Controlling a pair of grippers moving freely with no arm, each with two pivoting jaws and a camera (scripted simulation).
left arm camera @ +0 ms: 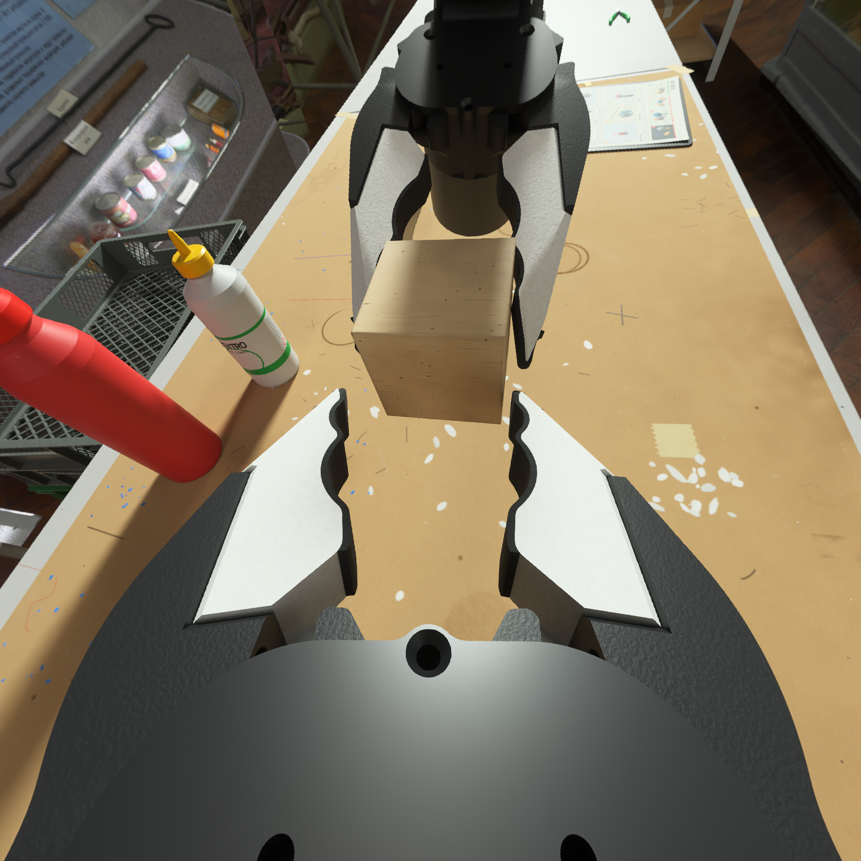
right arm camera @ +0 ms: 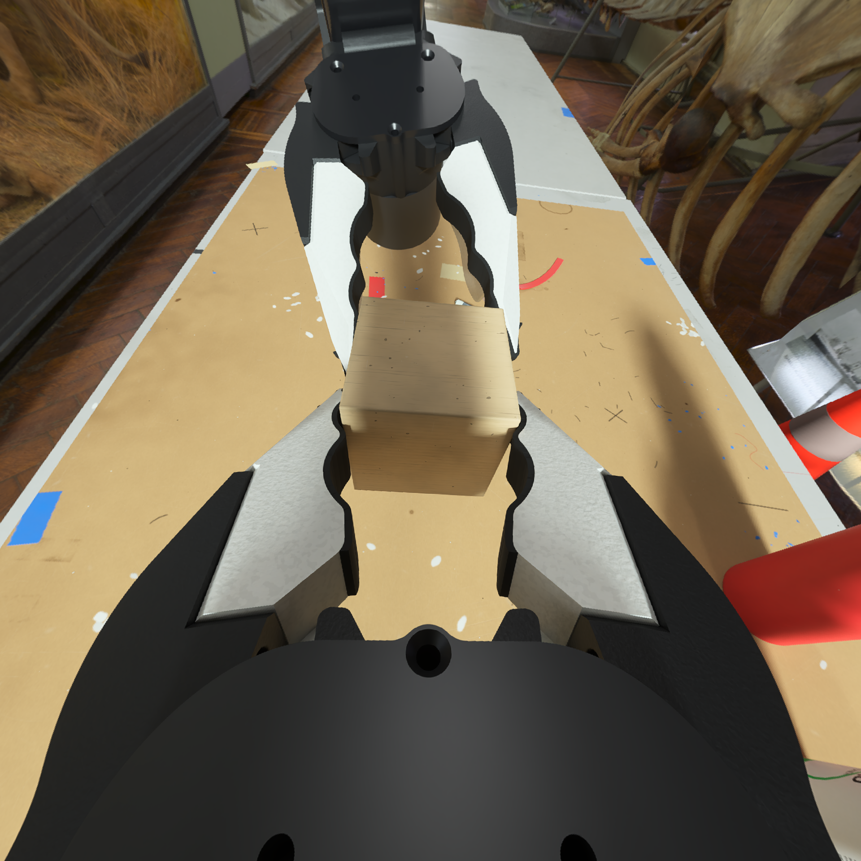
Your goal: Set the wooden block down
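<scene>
The wooden block [left arm camera: 438, 326] is a pale cube over the brown paper-covered table [left arm camera: 652, 372]. My right gripper [right arm camera: 427, 410] is shut on the wooden block [right arm camera: 428, 386], with a fingertip on each side of it. In the left wrist view it [left arm camera: 442, 345] comes in from the far side. My left gripper [left arm camera: 428, 396] is open and empty, with its fingertips just short of the block's near face. In the right wrist view it [right arm camera: 428, 356] faces me across the block. I cannot tell whether the block touches the table.
A red bottle [left arm camera: 93, 386] lies at the left, with a white glue bottle [left arm camera: 233, 317] with a yellow cap beside it. A dark mesh basket [left arm camera: 121, 298] stands at the table's left edge. A printed sheet [left arm camera: 638, 112] lies far right. The red bottle [right arm camera: 801, 591] also shows in the right wrist view.
</scene>
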